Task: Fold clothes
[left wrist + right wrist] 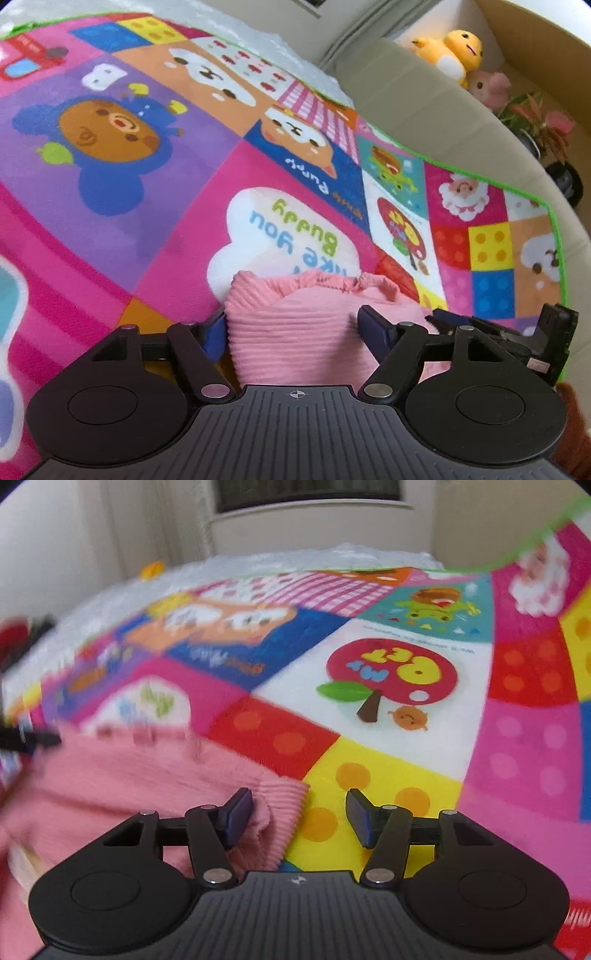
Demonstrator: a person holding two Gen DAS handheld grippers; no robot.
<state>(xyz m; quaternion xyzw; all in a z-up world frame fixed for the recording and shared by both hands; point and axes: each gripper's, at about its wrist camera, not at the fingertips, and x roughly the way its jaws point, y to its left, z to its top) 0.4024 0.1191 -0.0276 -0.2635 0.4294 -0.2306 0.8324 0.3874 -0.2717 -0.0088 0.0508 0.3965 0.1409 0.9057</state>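
A pink ribbed garment (295, 325) lies bunched on a colourful cartoon mat (147, 184). My left gripper (295, 330) is open wide, and the pink cloth fills the space between its blue fingers (375, 328). To its right, the right gripper's black body (524, 336) sits close by on the same cloth. In the right wrist view the garment (129, 775) spreads to the left. Its ribbed corner (286, 805) lies by the left finger of my open right gripper (299, 816). The right finger (360, 821) hangs over bare mat (388, 768). The left gripper (29, 738) shows blurred at the left edge.
The mat's green-trimmed edge (554, 221) runs along the right, with a beige cushioned rim (424, 92) beyond it. Plush toys (458, 51) and a potted plant (543, 125) stand behind that rim. A white textured cover (258, 565) and a wall lie past the mat's far side.
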